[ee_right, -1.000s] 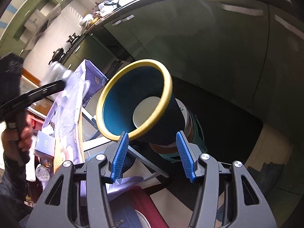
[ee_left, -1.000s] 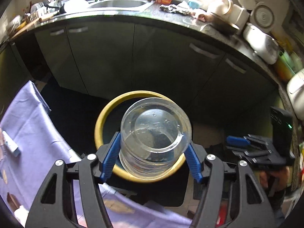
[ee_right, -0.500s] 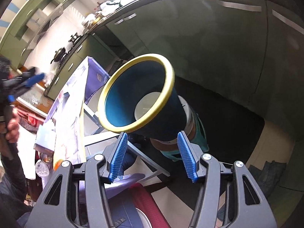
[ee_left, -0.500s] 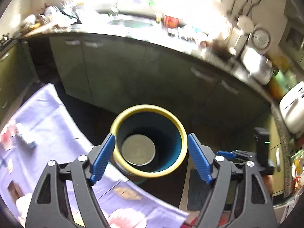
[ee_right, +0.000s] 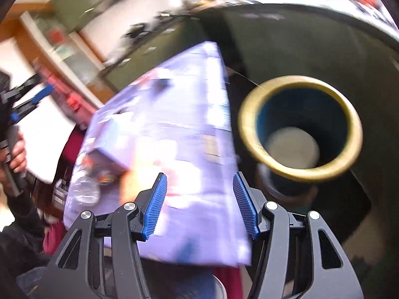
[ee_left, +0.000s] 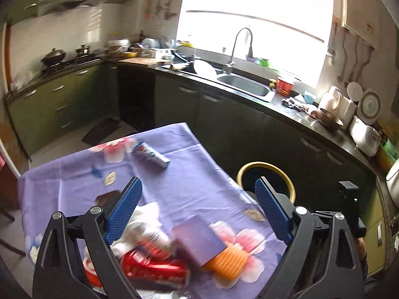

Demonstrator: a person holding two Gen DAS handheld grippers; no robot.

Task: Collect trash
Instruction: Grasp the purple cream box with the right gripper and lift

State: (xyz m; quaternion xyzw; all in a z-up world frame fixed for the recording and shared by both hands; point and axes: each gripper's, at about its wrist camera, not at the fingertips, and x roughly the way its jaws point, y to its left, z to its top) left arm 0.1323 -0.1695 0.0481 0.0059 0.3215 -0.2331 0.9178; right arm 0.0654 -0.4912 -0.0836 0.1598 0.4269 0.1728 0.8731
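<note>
A blue bin with a yellow rim (ee_left: 265, 174) (ee_right: 300, 127) stands on the floor off the table's right edge; a pale round thing lies in its bottom. On the purple flowered tablecloth (ee_left: 179, 174) lie a red can (ee_left: 154, 270), white crumpled paper (ee_left: 142, 220), a purple box (ee_left: 198, 239), an orange sponge-like thing (ee_left: 228, 260) and a blue-white tube (ee_left: 152, 155). My left gripper (ee_left: 197, 208) is open and empty above the table. My right gripper (ee_right: 200, 204) is open and empty over the table's corner; that view is blurred.
Dark green kitchen cabinets with a black counter and a sink (ee_left: 245, 87) run behind the table. The right gripper's body (ee_left: 349, 209) shows at the right of the left wrist view. A clear plastic bottle (ee_right: 86, 186) lies at the table's left end.
The left gripper let go of the clear plastic cup over the bin, then swung back left over the table. The right gripper turned left from the bin towards the table.
</note>
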